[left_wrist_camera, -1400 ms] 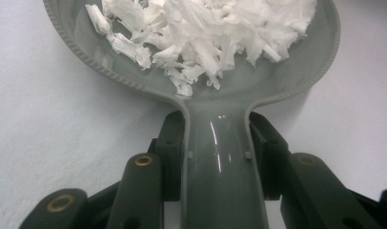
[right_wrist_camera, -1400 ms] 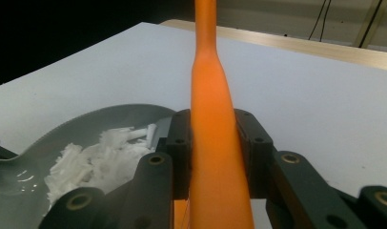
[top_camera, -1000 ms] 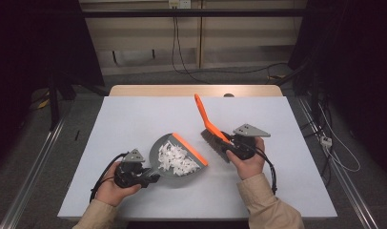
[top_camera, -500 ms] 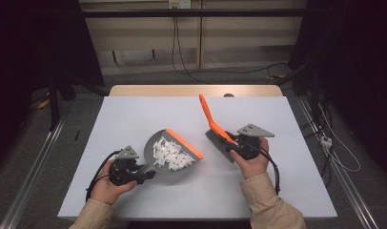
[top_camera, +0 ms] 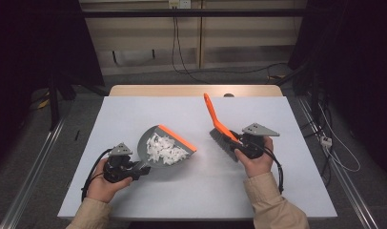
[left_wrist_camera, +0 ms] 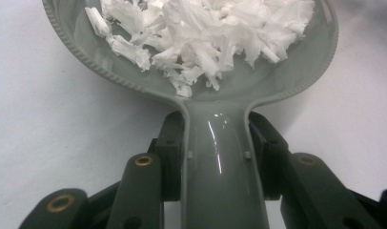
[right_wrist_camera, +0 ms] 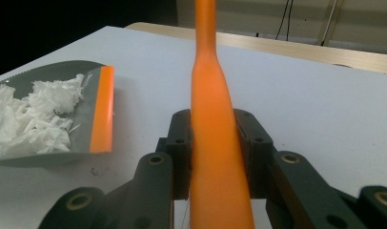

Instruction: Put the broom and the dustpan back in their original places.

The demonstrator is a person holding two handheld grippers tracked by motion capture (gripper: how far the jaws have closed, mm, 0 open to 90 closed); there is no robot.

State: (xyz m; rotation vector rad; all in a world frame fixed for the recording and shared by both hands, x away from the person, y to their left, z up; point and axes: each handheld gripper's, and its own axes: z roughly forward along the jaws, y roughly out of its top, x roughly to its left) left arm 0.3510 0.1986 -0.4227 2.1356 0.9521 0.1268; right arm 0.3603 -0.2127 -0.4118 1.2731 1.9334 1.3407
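Note:
A grey dustpan point(top_camera: 156, 143) with an orange lip lies on the white table point(top_camera: 134, 109), its pan full of white paper shreds point(top_camera: 164, 148). My left gripper point(top_camera: 137, 170) is shut on the dustpan's grey handle point(left_wrist_camera: 220, 171), near the front left of the table. In the left gripper view the shreds point(left_wrist_camera: 206, 33) heap in the pan point(left_wrist_camera: 296, 67) just ahead of the jaws. To the right, my right gripper point(top_camera: 238, 143) is shut on an orange hand brush point(top_camera: 214, 117); its handle point(right_wrist_camera: 215, 109) points up and away, and the dark bristles point(top_camera: 221, 141) hang just over the table.
The dustpan point(right_wrist_camera: 89, 129) with its shreds point(right_wrist_camera: 34, 117) lies to the left in the right gripper view. A wooden strip point(top_camera: 191, 90) borders the table's far edge. Cables trail on the floor behind, and metal rails run along both sides.
The dustpan, held by my left gripper, has slid left and towards the front. The brush in my right gripper has moved slightly right, away from the pan.

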